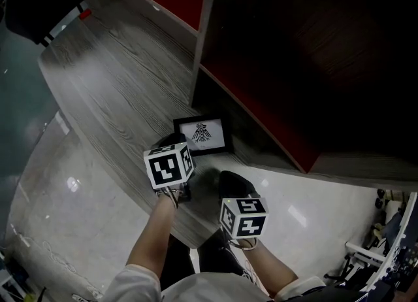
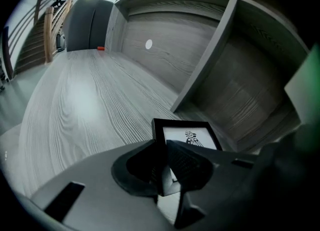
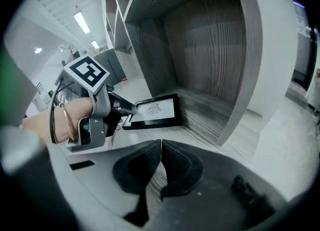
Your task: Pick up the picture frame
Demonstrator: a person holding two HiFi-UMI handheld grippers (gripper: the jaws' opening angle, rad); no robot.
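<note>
Far to the left of the picture frame (image 1: 204, 134), at the far end of the grey wood-grain desk (image 1: 111, 78), sat a bulky dark object (image 1: 32, 0) with a small red item (image 1: 85, 14) beside it. Pale glossy floor (image 1: 72, 183) ran below the desk's curved edge, left of and nearer than the frame.

The left gripper (image 1: 183, 142) met the frame at its near left corner. In the left gripper view, its jaws (image 2: 162, 147) had the black border of that corner between them, narrowed onto it with the pads against the edge. The right gripper view showed the same contact from the side, the left gripper (image 3: 125, 115) tipped onto the frame's corner and a bracelet (image 3: 65, 120) on the wrist behind it.

The frame itself lay on the desk, black-bordered with a white picture and a small dark emblem, close before the foot of a shelf unit's upright divider (image 1: 202, 33).

Just nearer than the frame and a little to its right, the right gripper (image 1: 226, 178) hung apart from it. Its jaws (image 3: 160, 147) stood together with only a thin slit between them, holding nothing.

Right of and behind the frame opened a dark shelf compartment (image 1: 307, 52) with a red-edged board (image 1: 261, 108).
</note>
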